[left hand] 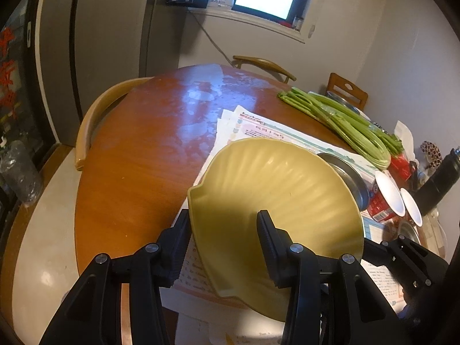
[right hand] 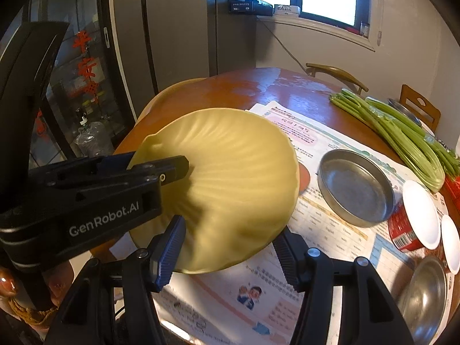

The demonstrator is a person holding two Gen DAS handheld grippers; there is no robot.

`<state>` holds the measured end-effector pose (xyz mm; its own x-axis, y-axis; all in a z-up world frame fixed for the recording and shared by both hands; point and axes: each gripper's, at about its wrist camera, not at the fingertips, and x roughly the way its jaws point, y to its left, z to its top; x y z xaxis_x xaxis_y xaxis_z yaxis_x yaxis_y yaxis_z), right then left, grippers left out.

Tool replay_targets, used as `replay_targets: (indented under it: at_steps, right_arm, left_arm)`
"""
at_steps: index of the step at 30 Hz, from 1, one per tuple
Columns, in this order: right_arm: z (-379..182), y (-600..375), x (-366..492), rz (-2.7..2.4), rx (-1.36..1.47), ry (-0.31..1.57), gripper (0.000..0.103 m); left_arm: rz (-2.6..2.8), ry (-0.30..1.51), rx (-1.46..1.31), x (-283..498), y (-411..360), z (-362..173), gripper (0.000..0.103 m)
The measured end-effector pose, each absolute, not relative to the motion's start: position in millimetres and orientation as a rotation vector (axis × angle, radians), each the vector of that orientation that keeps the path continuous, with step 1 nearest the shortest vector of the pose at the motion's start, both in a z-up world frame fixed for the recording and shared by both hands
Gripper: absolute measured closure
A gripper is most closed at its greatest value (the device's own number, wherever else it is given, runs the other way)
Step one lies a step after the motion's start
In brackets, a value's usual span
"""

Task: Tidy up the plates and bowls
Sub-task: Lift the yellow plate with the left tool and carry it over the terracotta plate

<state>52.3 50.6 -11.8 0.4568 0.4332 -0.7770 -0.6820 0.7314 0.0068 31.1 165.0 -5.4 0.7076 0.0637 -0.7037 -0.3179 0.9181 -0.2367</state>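
Yellow ribbed plate (left hand: pixel 276 201) hangs tilted above the surface (left hand: pixel 138 155), its rim pinched by the left gripper (left hand: pixel 224 247). Only the right wrist view shows the right gripper (right hand: pixel 230 247) spread beneath it.

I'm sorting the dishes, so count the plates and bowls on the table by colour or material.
Yellow plate, held by the left hand-held gripper: 1
Metal dishes: 3
White-lined red bowls: 2
Total: 6
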Motion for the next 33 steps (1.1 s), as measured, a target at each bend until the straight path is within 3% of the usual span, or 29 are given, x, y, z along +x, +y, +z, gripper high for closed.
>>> replay_targets:
  at_steps: [33]
  right_arm:
    - [-32.7,68.6,93.2,0.674,-0.234,0.942,0.042]
  left_arm:
    - [0.232,0.842,-0.269,109.0,180.4,-29.6,0.056]
